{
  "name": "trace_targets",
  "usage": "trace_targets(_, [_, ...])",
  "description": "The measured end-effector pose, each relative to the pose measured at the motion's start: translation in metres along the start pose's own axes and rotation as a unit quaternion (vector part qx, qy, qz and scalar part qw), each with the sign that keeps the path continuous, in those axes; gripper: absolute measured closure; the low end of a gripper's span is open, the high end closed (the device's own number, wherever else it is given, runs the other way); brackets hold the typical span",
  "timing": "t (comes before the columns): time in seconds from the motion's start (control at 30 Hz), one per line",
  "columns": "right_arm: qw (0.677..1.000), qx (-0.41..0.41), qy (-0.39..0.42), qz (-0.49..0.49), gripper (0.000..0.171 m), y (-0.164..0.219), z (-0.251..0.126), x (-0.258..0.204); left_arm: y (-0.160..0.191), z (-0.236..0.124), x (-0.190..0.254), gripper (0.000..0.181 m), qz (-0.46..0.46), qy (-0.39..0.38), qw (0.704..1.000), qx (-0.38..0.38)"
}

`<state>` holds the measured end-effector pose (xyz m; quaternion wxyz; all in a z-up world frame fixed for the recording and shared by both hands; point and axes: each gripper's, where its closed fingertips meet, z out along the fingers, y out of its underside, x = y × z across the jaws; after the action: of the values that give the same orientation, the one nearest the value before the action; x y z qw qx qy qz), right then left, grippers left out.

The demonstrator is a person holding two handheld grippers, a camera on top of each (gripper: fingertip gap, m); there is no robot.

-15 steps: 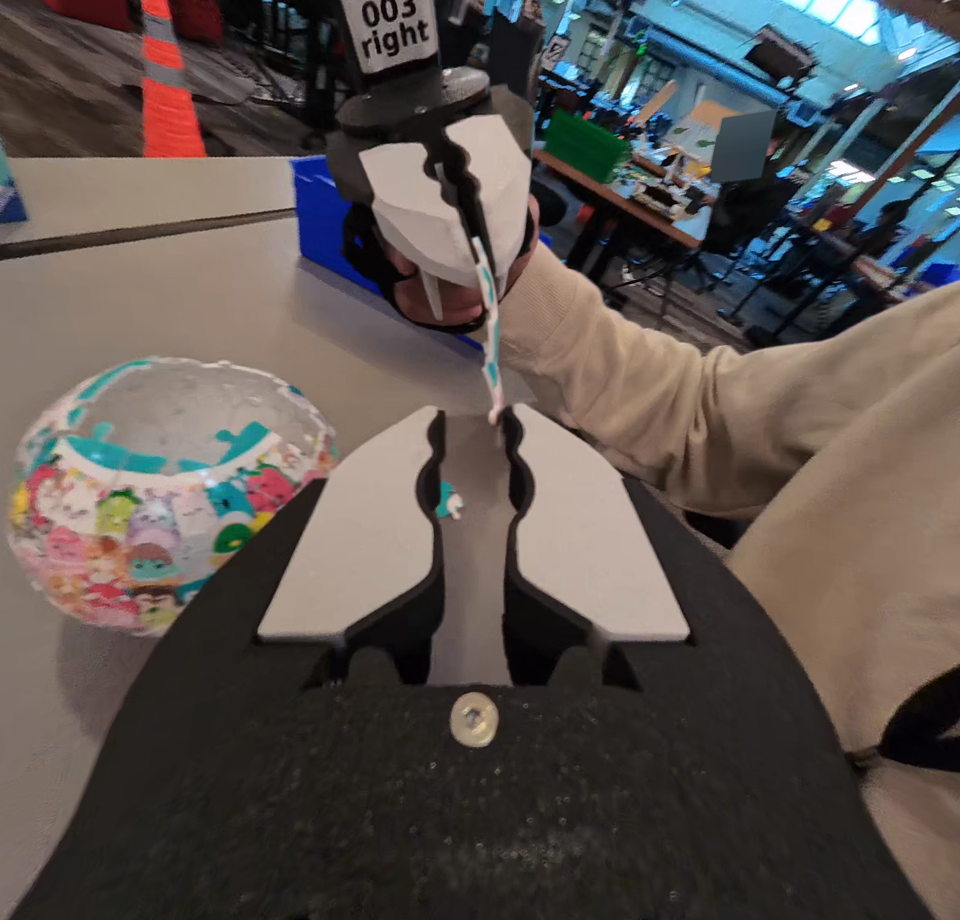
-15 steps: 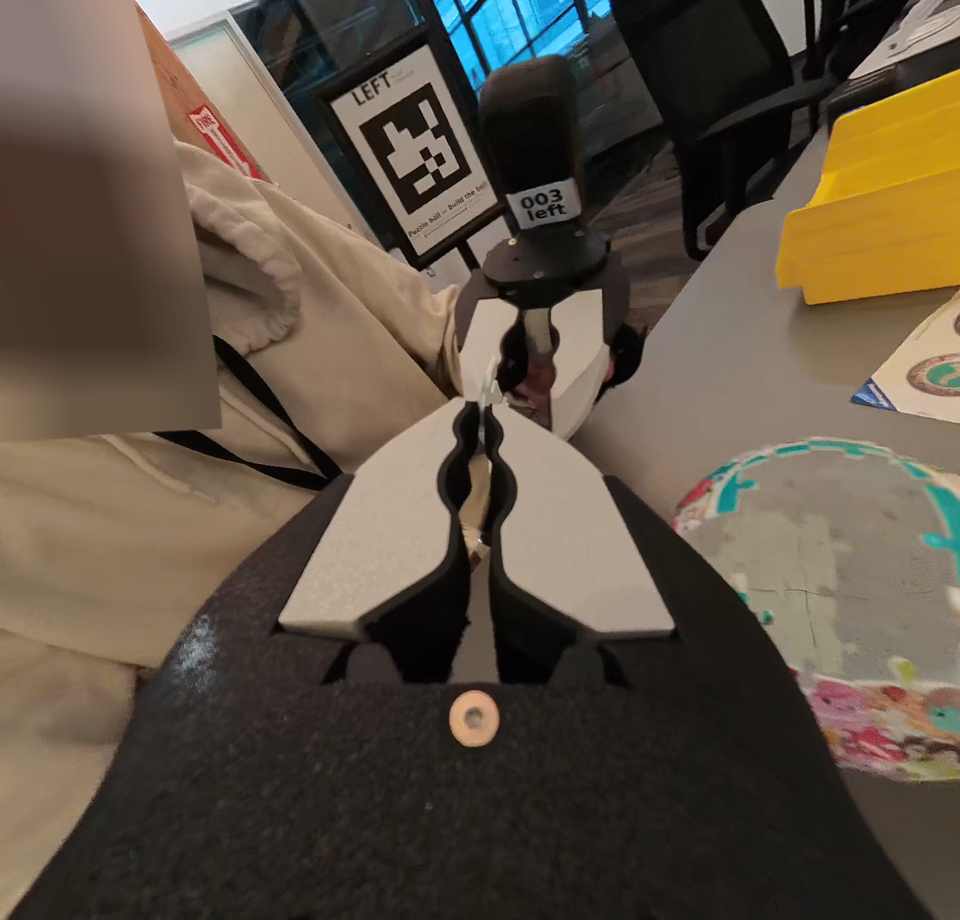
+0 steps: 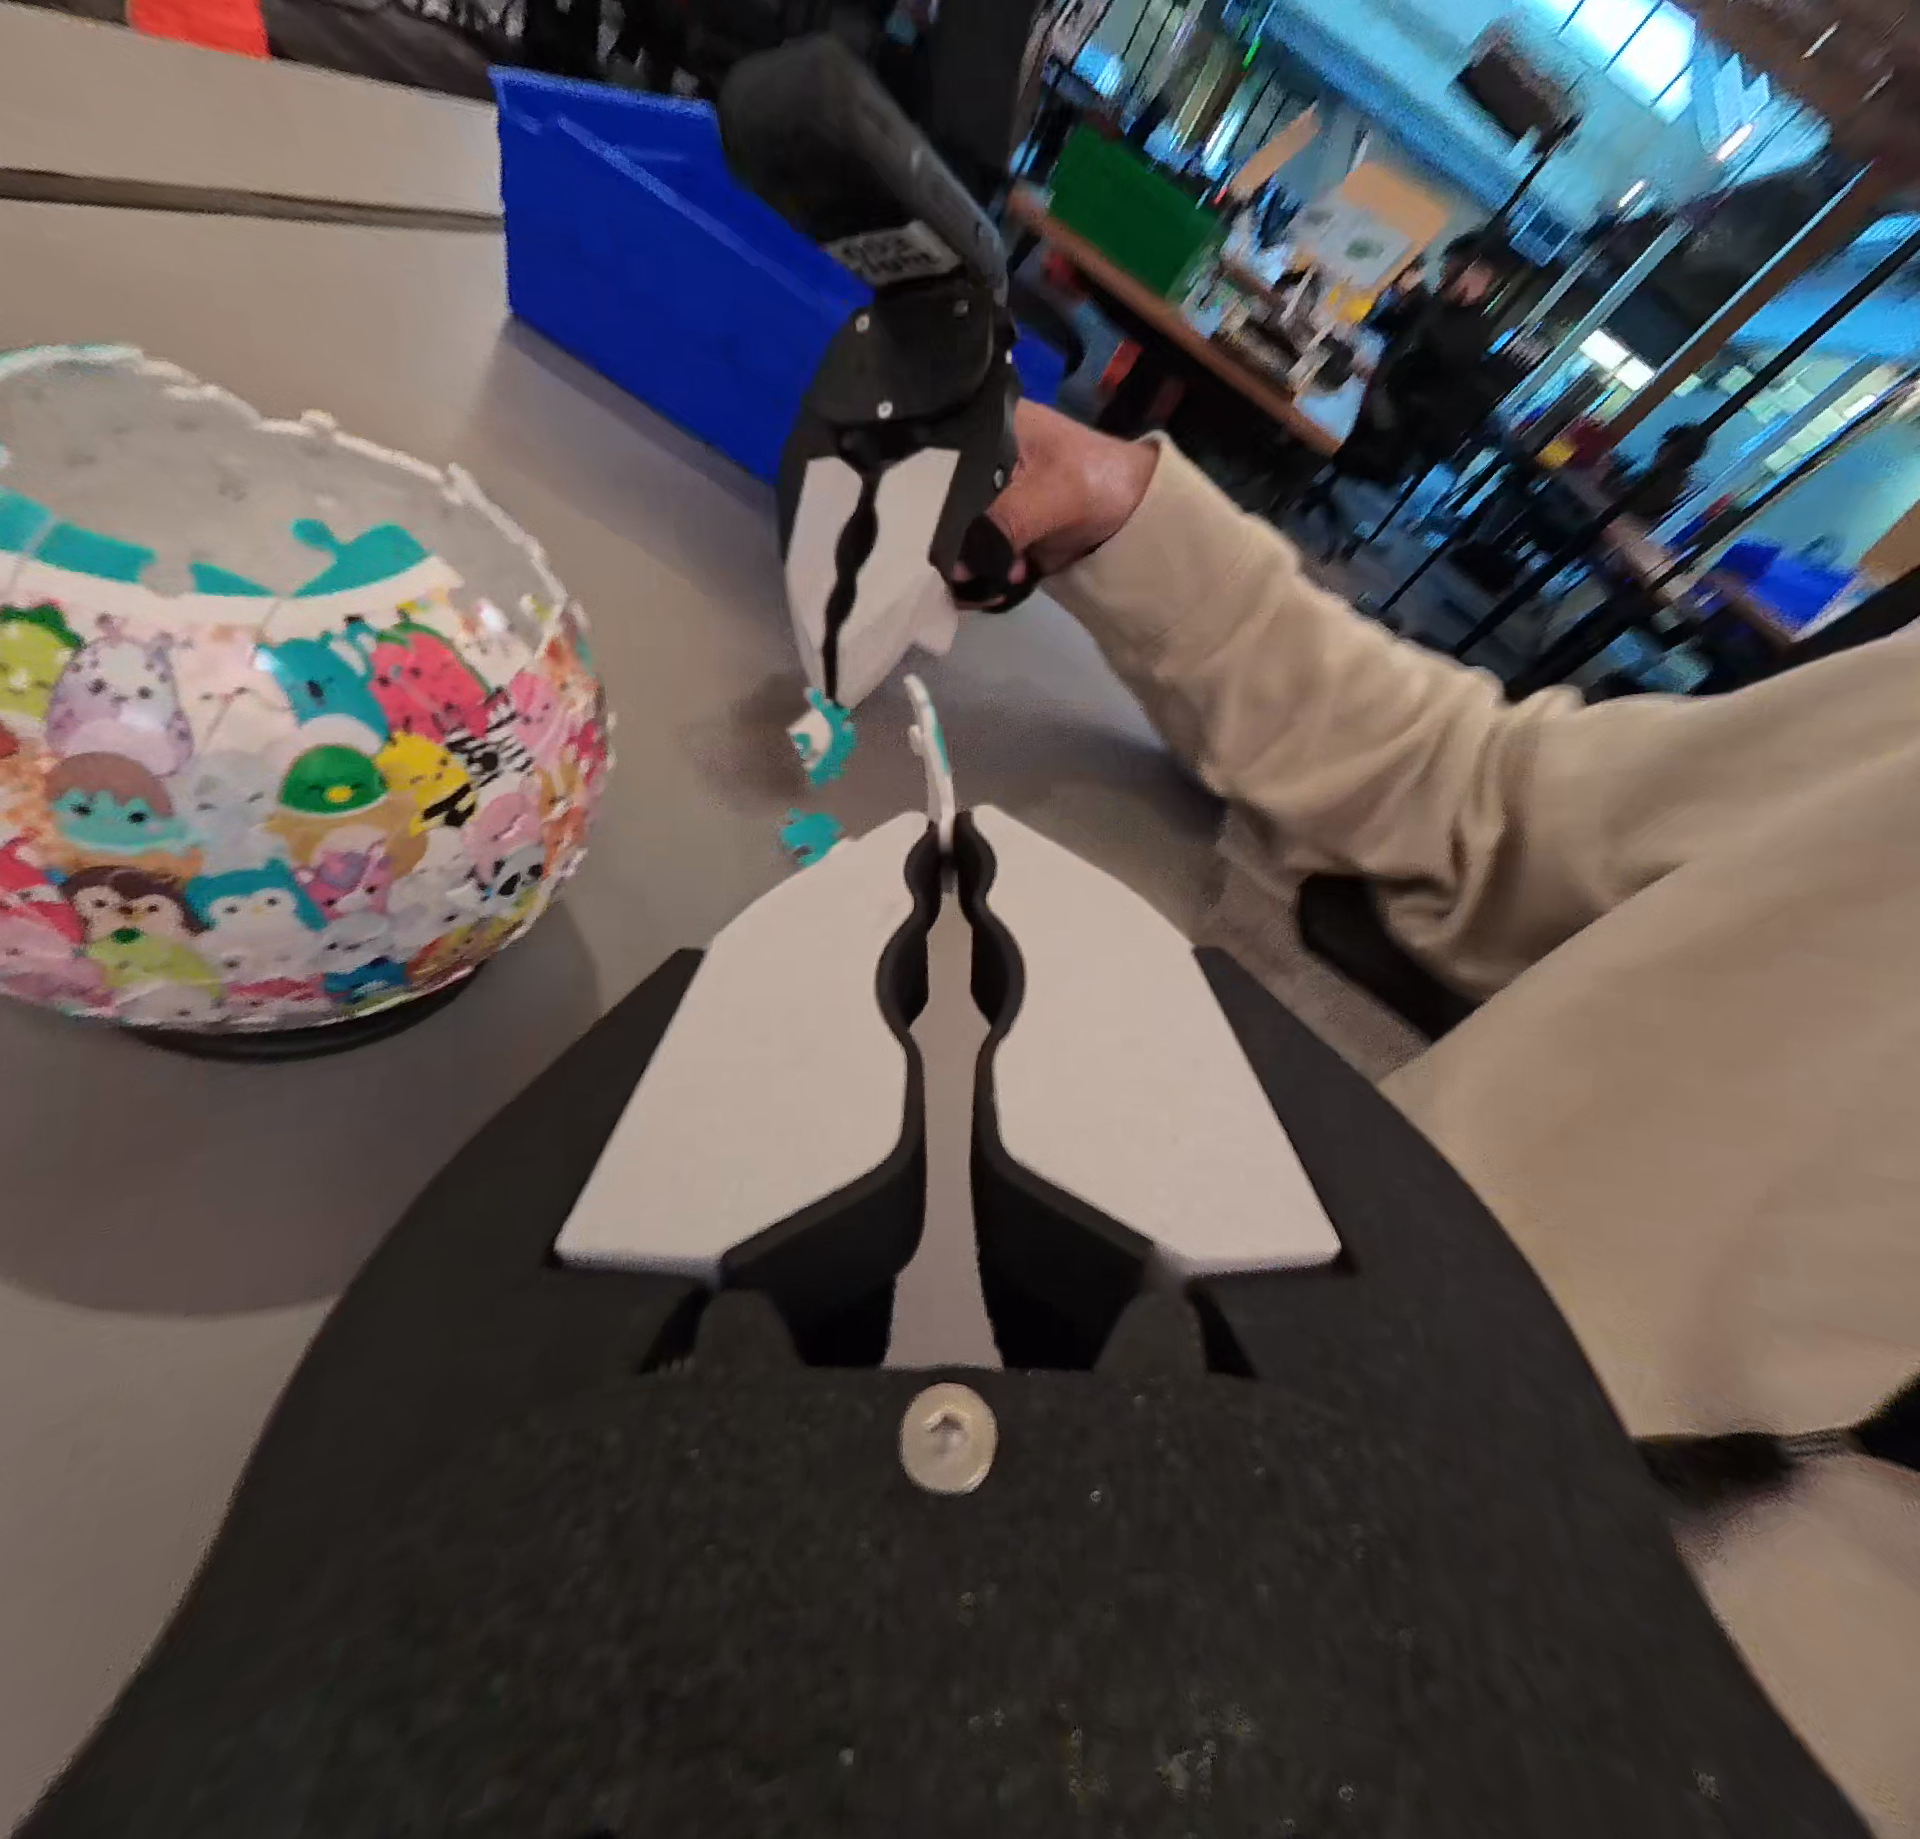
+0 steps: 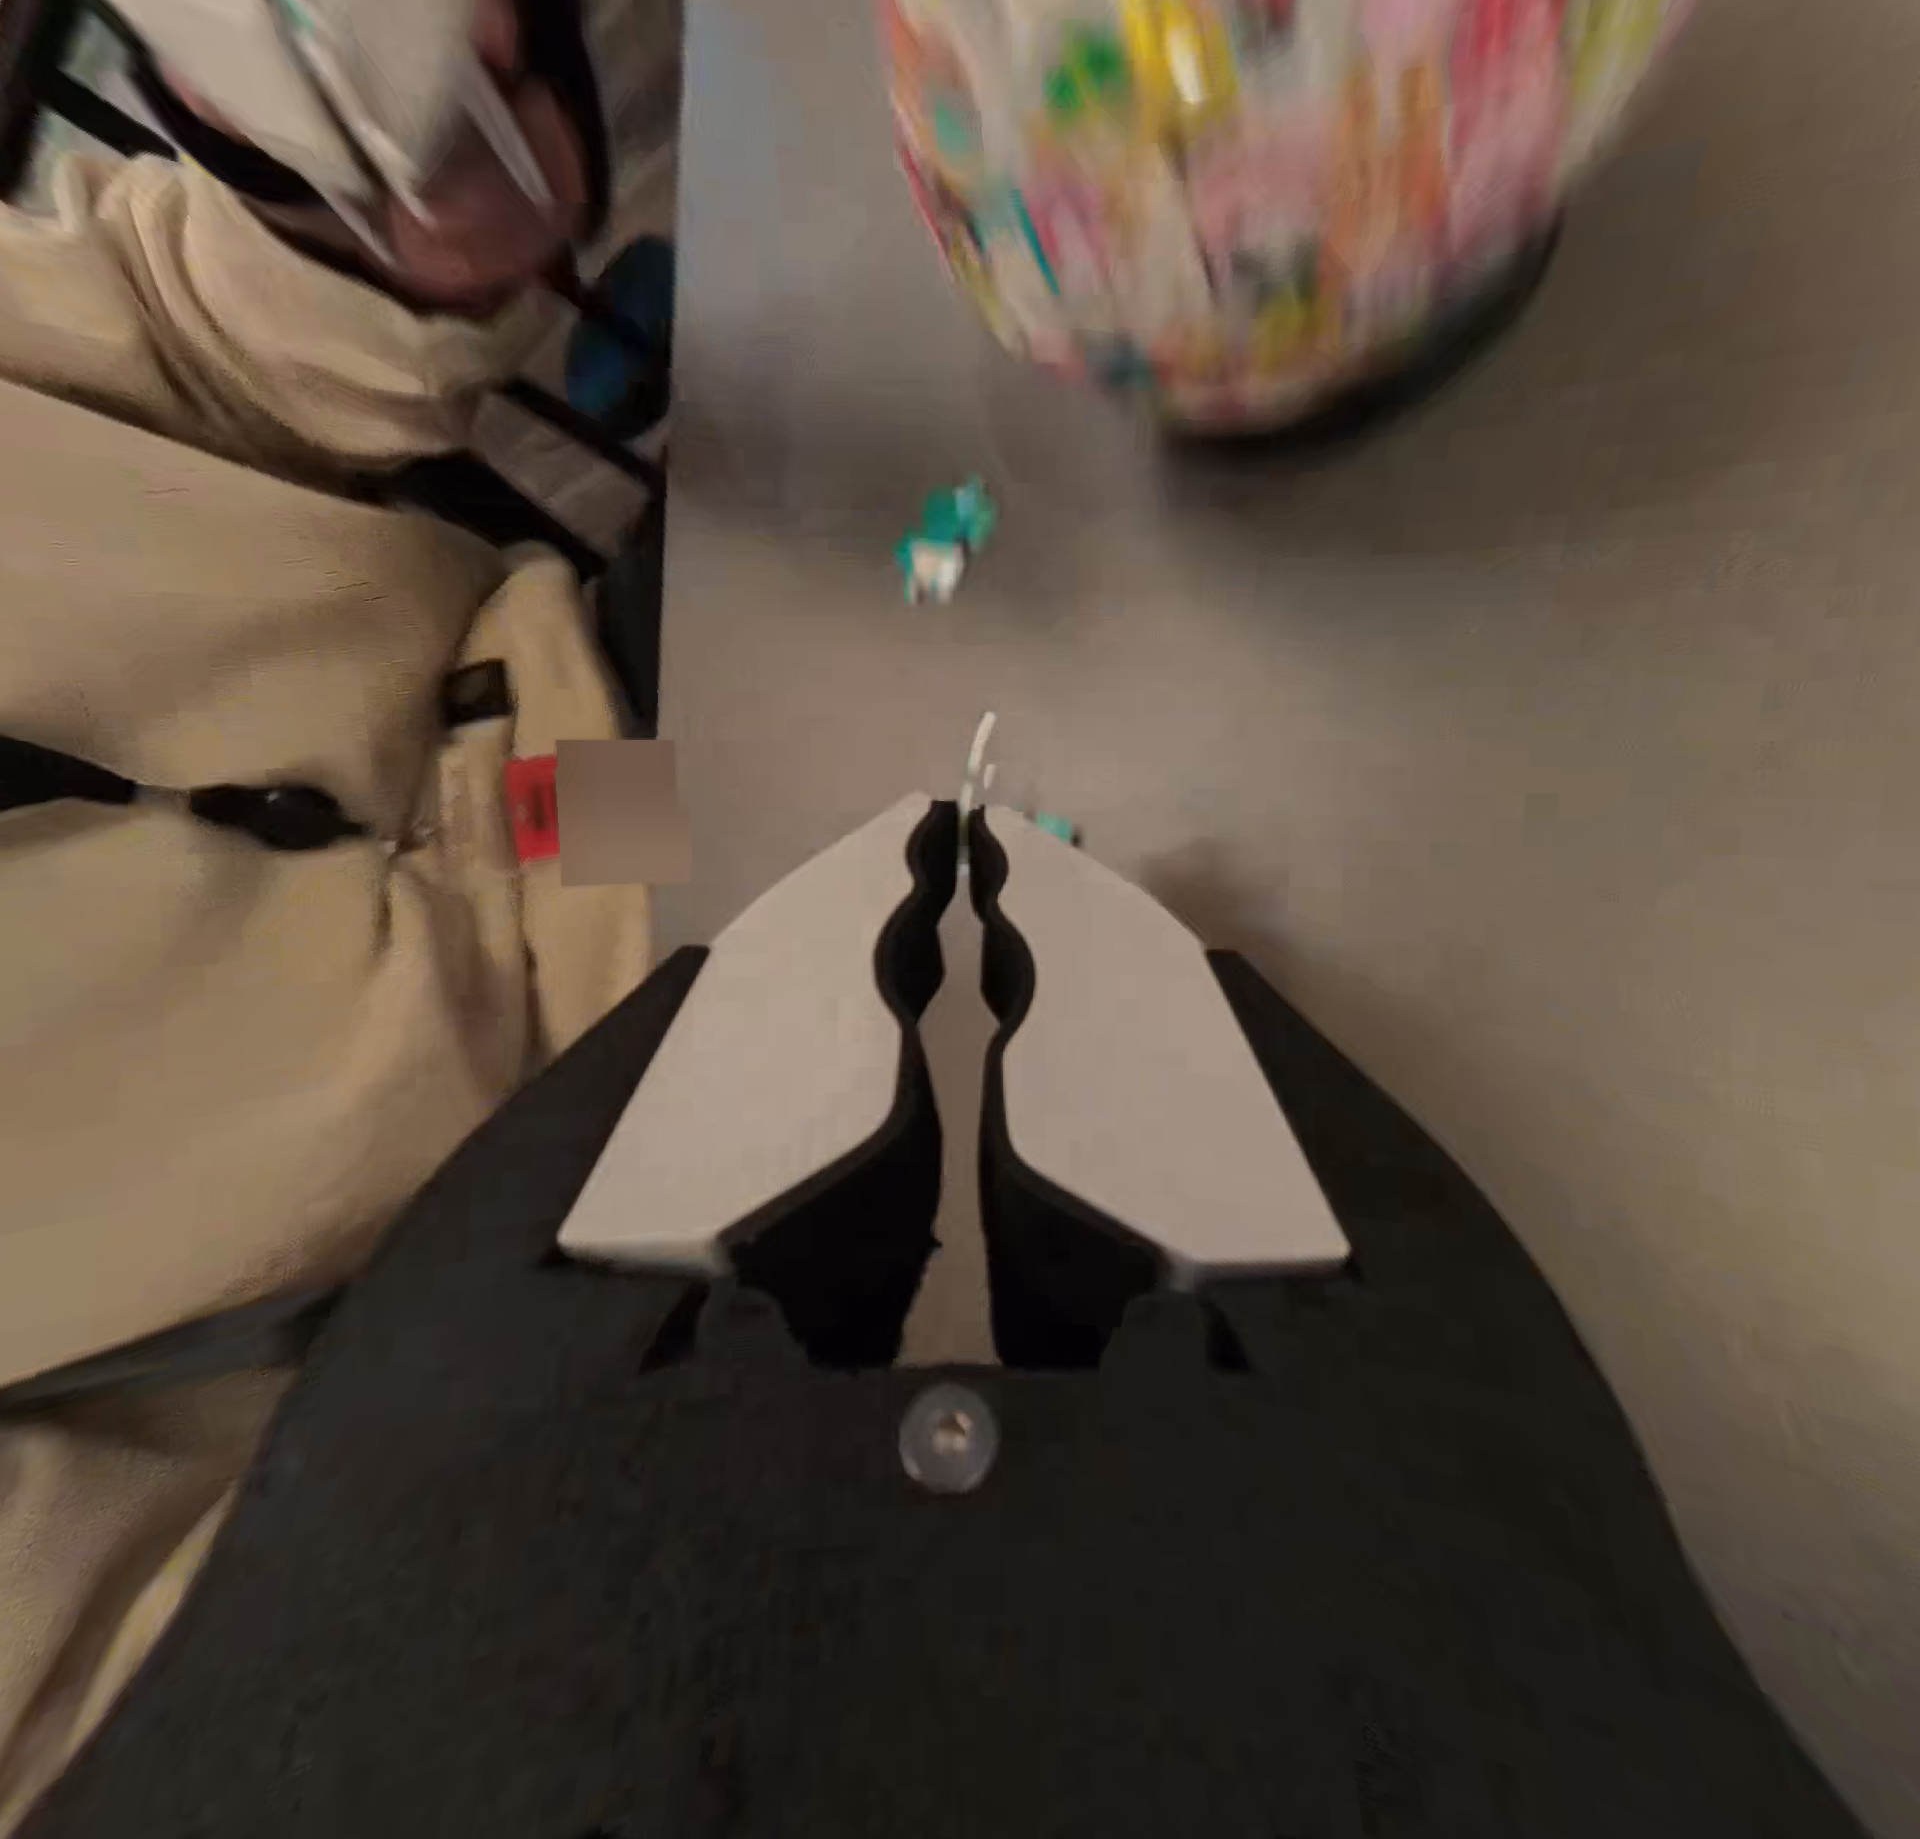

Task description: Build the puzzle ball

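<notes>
- The left gripper (image 3: pixel 948 833) has its fingers pressed together on a thin white-and-teal puzzle piece (image 3: pixel 932 750), which stands edge-on out of the tips above the grey table (image 3: pixel 312 1166).
- The right gripper (image 3: pixel 831 683), seen farther off in the left wrist view, points down at the table with its tips just above a loose teal piece (image 3: pixel 824 735).
- In its own blurred view the right gripper (image 4: pixel 961 818) shows its fingers nearly together, with a thin white sliver (image 4: pixel 977 761) between the tips; it appears to be pinched there, though the blur makes that uncertain.
- The puzzle ball (image 3: pixel 260 709), a half-built shell open at the top and printed with colourful cartoon animals, sits on a dark ring base at the left of the table, apart from both grippers.
- Another teal piece (image 3: pixel 808 833) lies on the table just beyond the left gripper's left finger.
- A blue bin (image 3: pixel 644 262) stands at the far side of the table behind the right gripper.
- A cream sleeve (image 3: pixel 1351 709) reaches in from the right to the hand (image 3: pixel 1060 490) holding the right gripper.
</notes>
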<state>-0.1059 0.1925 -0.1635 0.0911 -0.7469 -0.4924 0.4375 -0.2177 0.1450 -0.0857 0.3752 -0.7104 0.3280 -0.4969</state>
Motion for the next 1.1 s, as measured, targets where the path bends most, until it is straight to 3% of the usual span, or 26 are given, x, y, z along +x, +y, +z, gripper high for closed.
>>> trace_targets(0.1, [0.998, -0.031, -0.019, 0.042, 0.168, 0.033, 0.017, 0.021, 0.011, 0.01, -0.008, 0.18, 0.018, -0.009, 0.999, -0.032])
trace_targets(0.23, [0.997, -0.063, 0.028, 0.023, 0.166, 0.044, 0.014, 0.046, 0.009, 0.018, -0.013, 0.179, 0.007, 0.005, 0.999, -0.04])
trace_targets(0.27, [0.997, -0.059, 0.05, 0.01, 0.156, 0.038, 0.008, 0.052, 0.008, 0.019, -0.015, 0.18, 0.007, 0.002, 0.999, -0.042])
trace_targets(0.33, [0.996, -0.043, 0.075, -0.026, 0.151, 0.011, -0.008, 0.048, 0.005, 0.018, -0.018, 0.18, 0.007, 0.002, 0.999, -0.045])
trace_targets(0.43, [0.986, 0.023, -0.022, -0.161, 0.153, -0.057, -0.009, -0.03, 0.0, 0.019, -0.018, 0.18, 0.016, 0.005, 0.999, -0.05])
trace_targets(0.5, [0.971, -0.02, -0.044, -0.236, 0.155, -0.076, 0.004, -0.066, -0.004, 0.021, -0.016, 0.179, 0.026, 0.01, 0.998, -0.052])
trace_targets(0.6, [0.955, -0.06, -0.049, -0.287, 0.158, -0.098, 0.015, -0.081, -0.01, 0.02, -0.013, 0.179, 0.048, 0.01, 0.997, -0.052])
trace_targets(1.1, [0.925, -0.172, -0.089, -0.326, 0.167, -0.122, 0.018, -0.073, -0.031, 0.019, -0.021, 0.179, 0.069, 0.0, 0.996, -0.06])
